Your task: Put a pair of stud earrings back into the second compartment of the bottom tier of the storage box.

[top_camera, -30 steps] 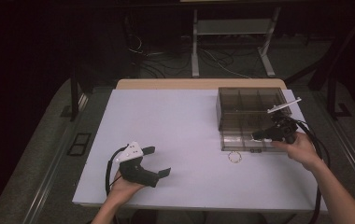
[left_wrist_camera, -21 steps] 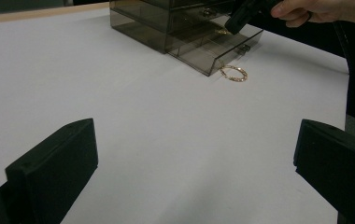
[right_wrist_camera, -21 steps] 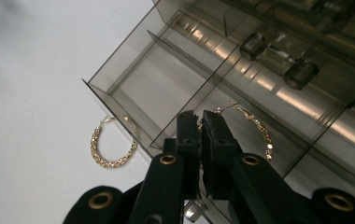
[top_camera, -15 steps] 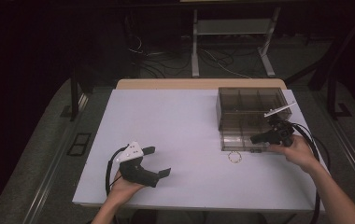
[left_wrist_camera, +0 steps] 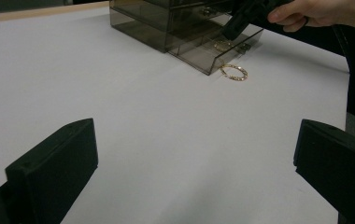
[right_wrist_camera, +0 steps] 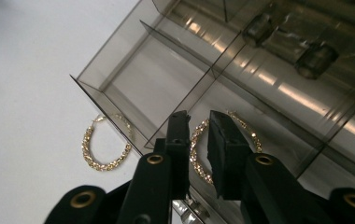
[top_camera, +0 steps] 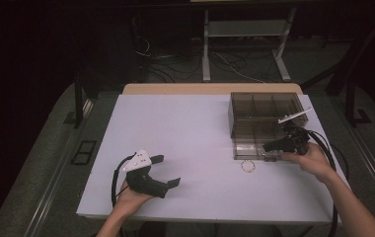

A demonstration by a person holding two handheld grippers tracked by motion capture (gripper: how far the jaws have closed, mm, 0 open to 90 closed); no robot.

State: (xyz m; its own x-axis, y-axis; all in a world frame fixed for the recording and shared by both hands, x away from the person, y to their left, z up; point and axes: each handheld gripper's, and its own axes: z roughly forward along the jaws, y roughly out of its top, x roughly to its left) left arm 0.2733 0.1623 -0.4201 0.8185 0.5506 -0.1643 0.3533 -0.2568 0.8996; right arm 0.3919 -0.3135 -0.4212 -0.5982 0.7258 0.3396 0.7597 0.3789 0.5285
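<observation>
My right claw (right_wrist_camera: 199,140) hangs over the open drawer (right_wrist_camera: 278,135) with jaws just parting, released off the hoop earring (right_wrist_camera: 222,144) lying below its tips, while the second hoop (right_wrist_camera: 104,145) sits left on the surface (right_wrist_camera: 21,93), far from my idle open left claw (top_camera: 168,170).

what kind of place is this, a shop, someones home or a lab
Most likely a lab or recording workspace: a bare white table in a dark room, loose cables on the floor, a metal stand behind, and a person working hand-held grippers at a smoked drawer box.
</observation>
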